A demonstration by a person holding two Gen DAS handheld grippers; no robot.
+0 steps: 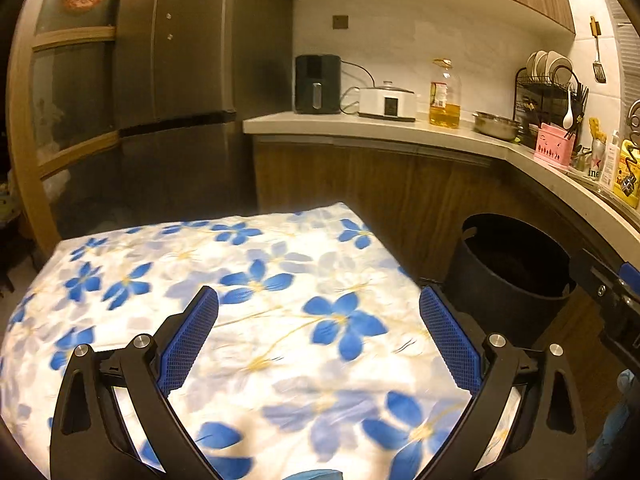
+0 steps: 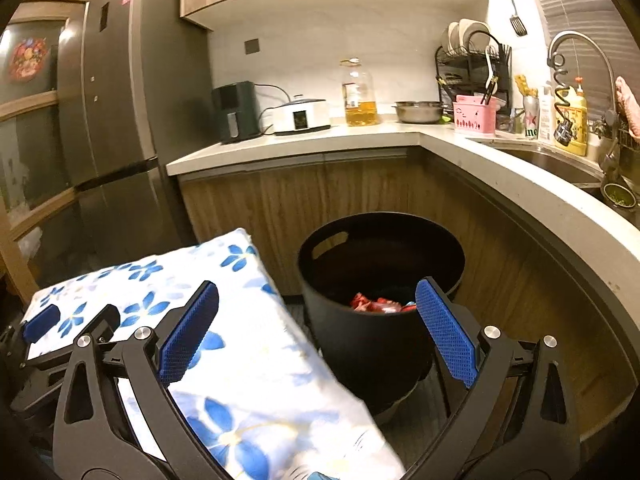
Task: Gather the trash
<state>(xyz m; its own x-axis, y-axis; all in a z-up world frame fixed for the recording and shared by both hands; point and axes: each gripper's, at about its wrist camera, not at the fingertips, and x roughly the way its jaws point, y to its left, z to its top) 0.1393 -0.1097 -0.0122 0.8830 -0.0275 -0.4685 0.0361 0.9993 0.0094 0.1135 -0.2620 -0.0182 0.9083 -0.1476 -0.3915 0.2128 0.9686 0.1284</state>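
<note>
Both my tongs, left gripper [image 1: 318, 318] and right gripper [image 2: 316, 312], are spread wide and hold nothing. Red wrappers [image 2: 374, 304] lie in the black bin [image 2: 360, 344], frame middle. They look light and crinkly; I would pinch an edge.

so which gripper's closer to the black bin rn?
Right. The right gripper hangs open at the black bin, its right finger against the rim, red wrappers visible inside. The left gripper is open over the floral table, with the bin off to its right.

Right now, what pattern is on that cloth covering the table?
White with blue flowers and thin yellow stems on the cloth; it shows best in the left wrist view.
</note>
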